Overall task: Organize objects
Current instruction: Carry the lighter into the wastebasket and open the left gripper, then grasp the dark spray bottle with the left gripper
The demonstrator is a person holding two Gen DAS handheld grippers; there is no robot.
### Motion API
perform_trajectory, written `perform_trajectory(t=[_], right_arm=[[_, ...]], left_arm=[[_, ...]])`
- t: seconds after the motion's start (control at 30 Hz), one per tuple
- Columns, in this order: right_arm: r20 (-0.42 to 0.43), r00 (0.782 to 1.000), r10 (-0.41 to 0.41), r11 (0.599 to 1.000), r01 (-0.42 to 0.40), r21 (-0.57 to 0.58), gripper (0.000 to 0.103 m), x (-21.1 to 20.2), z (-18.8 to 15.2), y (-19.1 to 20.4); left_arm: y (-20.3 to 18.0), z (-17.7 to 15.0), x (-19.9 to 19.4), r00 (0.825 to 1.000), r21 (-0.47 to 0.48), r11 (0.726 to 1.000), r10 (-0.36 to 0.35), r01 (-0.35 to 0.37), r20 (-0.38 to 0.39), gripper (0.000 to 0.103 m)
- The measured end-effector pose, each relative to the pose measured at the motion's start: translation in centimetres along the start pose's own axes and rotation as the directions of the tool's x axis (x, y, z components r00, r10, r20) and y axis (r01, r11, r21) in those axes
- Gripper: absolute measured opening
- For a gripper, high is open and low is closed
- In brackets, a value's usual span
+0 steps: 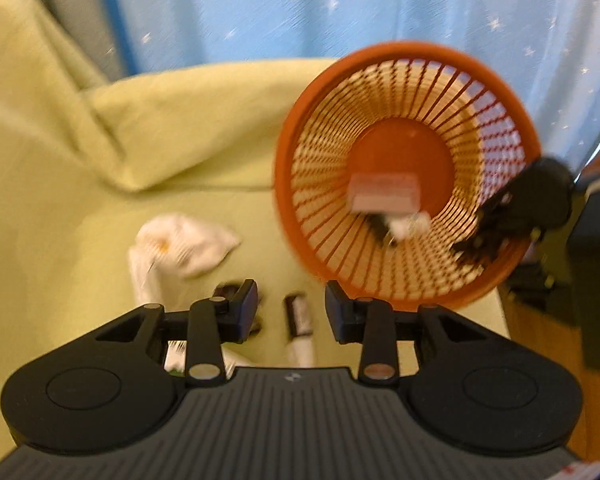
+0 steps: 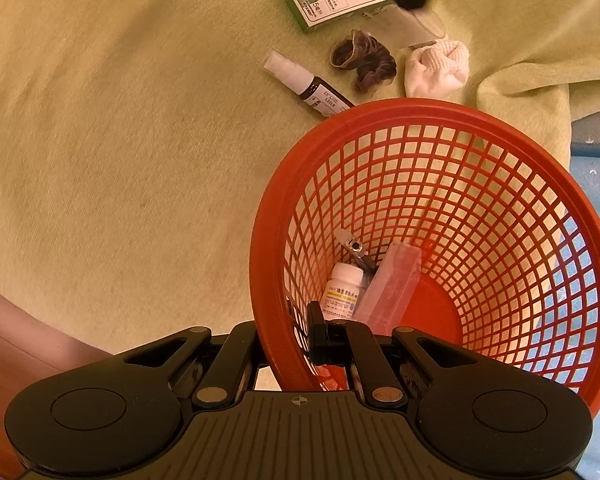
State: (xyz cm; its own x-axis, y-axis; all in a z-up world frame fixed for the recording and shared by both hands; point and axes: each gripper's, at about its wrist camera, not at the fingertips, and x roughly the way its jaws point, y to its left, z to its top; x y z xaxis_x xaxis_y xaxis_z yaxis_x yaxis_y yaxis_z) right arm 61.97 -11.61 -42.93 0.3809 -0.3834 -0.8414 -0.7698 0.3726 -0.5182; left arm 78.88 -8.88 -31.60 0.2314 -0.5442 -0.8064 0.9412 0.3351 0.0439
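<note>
We see bare green blanket point(image 2: 120, 160) left of the red basket point(image 2: 500, 152); spray bottle point(image 2: 300, 82), scrunchie point(image 2: 366, 60) and sock point(image 2: 436, 68) crowd its far rim.

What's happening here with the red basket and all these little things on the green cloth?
A person is tidying small items into a red basket with two hand-held grippers. The right hand-held gripper is clamped on the basket's rim. A white pill bottle and a clear box lie inside. The left hand-held gripper is open and empty above a spray bottle; a scrunchie, green carton and white cloth remain outside.
</note>
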Motion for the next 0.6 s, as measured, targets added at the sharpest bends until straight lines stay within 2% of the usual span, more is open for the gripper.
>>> perform_trajectory(t=[0.2, 0.6], right_arm=[[-0.005, 1.000, 0.000, 1.000, 0.000, 0.004, 0.002, 0.0, 0.1, -0.1], [-0.006, 1.000, 0.002, 1.000, -0.002, 0.005, 0.002, 0.1, 0.1, -0.2]], left_arm=[[1.2, -2.7, -0.3, 0.998, -0.039, 0.998, 0.042, -0.044, -0.048, 0.032], [1.0, -4.9, 0.8, 0.996, -0.076, 0.996, 0.039, -0.045, -0.079, 0.032]])
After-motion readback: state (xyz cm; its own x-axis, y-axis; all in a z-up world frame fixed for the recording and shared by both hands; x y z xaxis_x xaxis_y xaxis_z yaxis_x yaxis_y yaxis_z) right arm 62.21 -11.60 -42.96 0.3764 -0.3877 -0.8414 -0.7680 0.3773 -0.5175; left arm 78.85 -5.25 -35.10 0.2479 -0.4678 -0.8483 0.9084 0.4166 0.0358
